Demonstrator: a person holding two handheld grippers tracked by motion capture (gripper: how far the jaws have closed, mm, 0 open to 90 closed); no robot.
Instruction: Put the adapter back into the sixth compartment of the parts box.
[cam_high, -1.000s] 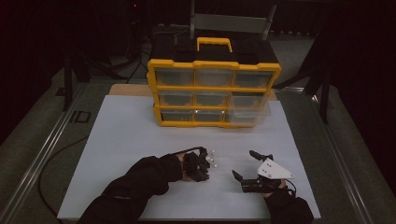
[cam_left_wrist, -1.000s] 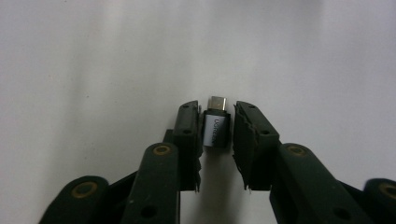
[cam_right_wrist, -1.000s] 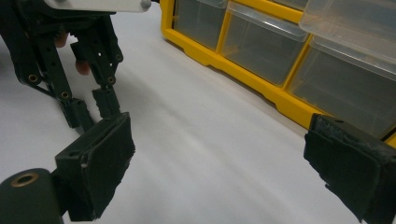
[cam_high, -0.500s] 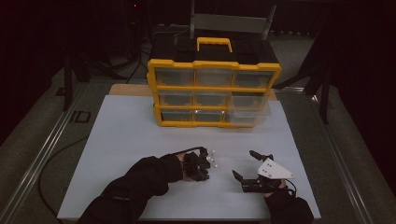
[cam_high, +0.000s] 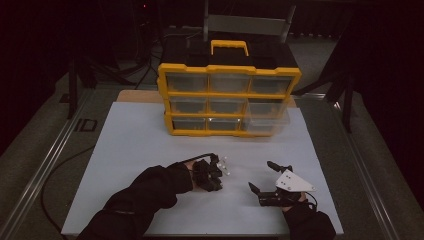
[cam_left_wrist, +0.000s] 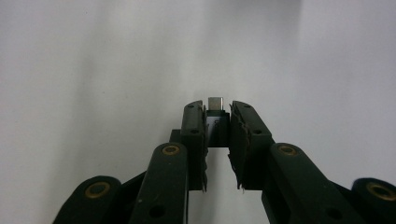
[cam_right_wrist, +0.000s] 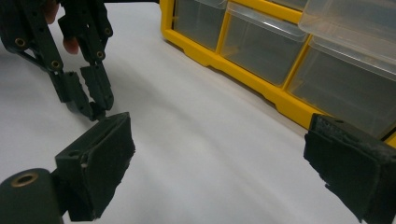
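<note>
My left tool (cam_left_wrist: 218, 122) is clamped on a small metal-tipped plug (cam_left_wrist: 215, 103) low over the white tabletop (cam_high: 125, 150); my right tool (cam_right_wrist: 224, 158) waits with jaws apart. I lift straight up — grip steady — before heading for the drawer cabinet (cam_high: 229, 95).

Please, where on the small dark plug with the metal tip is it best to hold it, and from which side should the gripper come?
Best by the dark body, not the metal tip. The small plug lies on the white table, and the left gripper comes from above, its jaws shut on the body's two flat sides, with the tip poking out in front. Flat sides probably give the pads a firmer seat than the short tip would.
</note>
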